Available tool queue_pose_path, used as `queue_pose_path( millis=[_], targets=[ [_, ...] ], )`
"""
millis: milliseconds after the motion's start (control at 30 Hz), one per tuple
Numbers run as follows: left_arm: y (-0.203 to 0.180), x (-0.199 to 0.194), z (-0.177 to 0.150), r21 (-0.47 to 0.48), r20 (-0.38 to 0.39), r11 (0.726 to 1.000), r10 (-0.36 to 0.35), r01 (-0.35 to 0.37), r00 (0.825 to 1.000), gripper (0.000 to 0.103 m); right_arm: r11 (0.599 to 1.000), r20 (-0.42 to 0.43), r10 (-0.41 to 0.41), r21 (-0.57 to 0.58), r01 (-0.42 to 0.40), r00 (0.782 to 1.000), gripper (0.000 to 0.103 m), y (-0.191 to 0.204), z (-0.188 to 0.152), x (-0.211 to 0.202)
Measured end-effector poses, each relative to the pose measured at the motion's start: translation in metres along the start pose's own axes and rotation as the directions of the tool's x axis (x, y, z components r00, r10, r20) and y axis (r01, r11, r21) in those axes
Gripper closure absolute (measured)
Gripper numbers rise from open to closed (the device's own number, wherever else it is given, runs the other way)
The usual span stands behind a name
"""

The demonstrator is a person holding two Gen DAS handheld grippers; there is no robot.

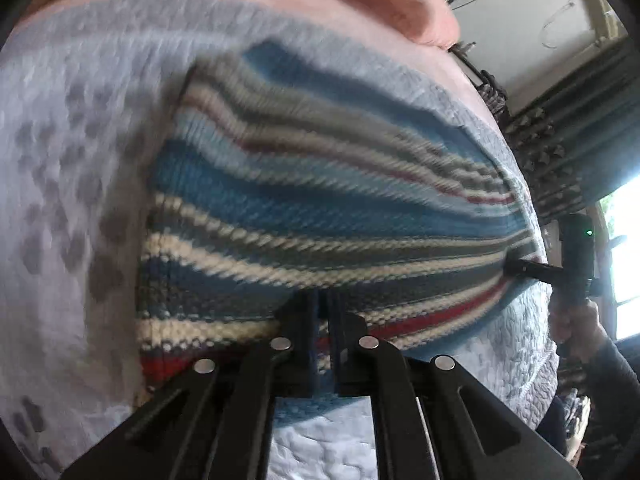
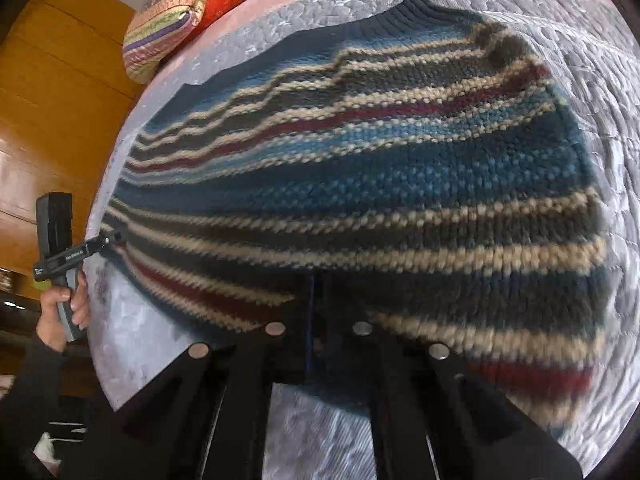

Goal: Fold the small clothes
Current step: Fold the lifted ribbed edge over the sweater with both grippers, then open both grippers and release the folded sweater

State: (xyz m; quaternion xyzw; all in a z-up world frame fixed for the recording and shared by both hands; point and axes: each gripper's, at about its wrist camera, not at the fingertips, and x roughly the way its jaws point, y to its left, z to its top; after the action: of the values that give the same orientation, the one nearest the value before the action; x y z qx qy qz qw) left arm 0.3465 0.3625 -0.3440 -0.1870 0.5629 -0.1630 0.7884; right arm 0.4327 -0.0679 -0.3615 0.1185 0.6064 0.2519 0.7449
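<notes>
1. Faintly, small white lettering runs along the arm of the left gripper [image 2: 114, 240] in the right wrist view, at about 9 o'clock, too small and blurred to read.
2. No other writing shows on the striped knit garment [image 2: 360, 184] or on the grey quilted cover [image 2: 520, 4] beneath it.
3. The garment is a chunky knit in bands of blue, dark grey, cream and dark red, spread over the cover and pulled taut between the two grippers.
4. At 6 o'clock in its own view, the left gripper [image 1: 323, 312] has its jaws together, clamped on the garment's near edge.
5. The right gripper [image 2: 320, 300] likewise has its jaws pinched on the knit edge at 6 o'clock; in the left wrist view it grips at 3 o'clock.
6. A patterned pillow [image 2: 168, 28] lies at 11 o'clock.
</notes>
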Motion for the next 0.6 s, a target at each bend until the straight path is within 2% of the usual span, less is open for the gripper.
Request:
queue_pose_path(
  millis=[67, 133, 200, 267, 300, 333, 433, 467, 500, 567, 600],
  targets=[
    [0.003, -0.009, 0.001, -0.042, 0.016, 0.999, -0.034, 0.035, 0.999, 0.099, 1.000, 0.006, 0.009, 0.026, -0.009, 1.000, 0.097, 0.005, 0.002, -0.012],
    [-0.012, -0.025, -0.004, 0.003, 0.037, 0.998, -0.065, 0.065, 0.997, 0.092, 1.000, 0.038, 0.017, -0.008, -0.017, 0.999, 0.095, 0.015, -0.006, -0.035],
    [-0.033, -0.039, -0.016, 0.072, 0.046, 0.994, -0.081, 0.078, 0.996, 0.090, 1.000, 0.060, 0.009, 0.002, -0.009, 0.998, 0.095, 0.007, -0.017, -0.053],
    [-0.032, -0.037, -0.025, 0.079, 0.032, 0.996, -0.050, 0.048, 0.998, 0.087, 0.998, 0.068, -0.040, 0.041, 0.038, 0.997, 0.094, -0.016, -0.026, -0.059],
    [-0.024, -0.028, -0.030, 0.062, 0.013, 0.998, 0.001, -0.002, 1.000, 0.084, 0.992, 0.059, -0.105, 0.078, 0.100, 0.993, 0.103, -0.034, -0.032, -0.056],
    [-0.012, -0.014, -0.033, 0.043, -0.017, 0.998, 0.046, -0.045, 0.999, 0.086, 0.987, 0.045, -0.129, 0.101, 0.124, 0.991, 0.103, -0.044, -0.036, -0.051],
    [0.001, -0.009, -0.034, -0.004, -0.006, 1.000, -0.013, 0.013, 1.000, 0.087, 0.985, 0.047, -0.056, 0.165, 0.048, 0.997, 0.103, -0.053, -0.035, -0.046],
    [0.001, -0.014, -0.032, -0.019, -0.005, 0.999, -0.027, 0.027, 1.000, 0.085, 0.985, 0.067, -0.037, 0.169, 0.025, 0.997, 0.099, -0.046, -0.033, -0.055],
    [-0.001, -0.019, -0.032, -0.020, -0.004, 0.999, -0.037, 0.037, 0.999, 0.080, 0.986, 0.080, -0.035, 0.165, 0.021, 0.996, 0.094, -0.041, -0.033, -0.062],
    [0.002, -0.041, -0.030, -0.012, 0.016, 0.998, -0.055, 0.055, 0.998, 0.052, 0.990, 0.089, -0.054, 0.137, 0.041, 0.995, 0.087, -0.023, -0.036, -0.075],
    [0.002, -0.053, -0.032, -0.003, 0.034, 0.999, -0.046, 0.047, 0.998, 0.045, 0.993, 0.078, -0.085, 0.085, 0.079, 0.993, 0.081, -0.005, -0.040, -0.077]
  ],
)
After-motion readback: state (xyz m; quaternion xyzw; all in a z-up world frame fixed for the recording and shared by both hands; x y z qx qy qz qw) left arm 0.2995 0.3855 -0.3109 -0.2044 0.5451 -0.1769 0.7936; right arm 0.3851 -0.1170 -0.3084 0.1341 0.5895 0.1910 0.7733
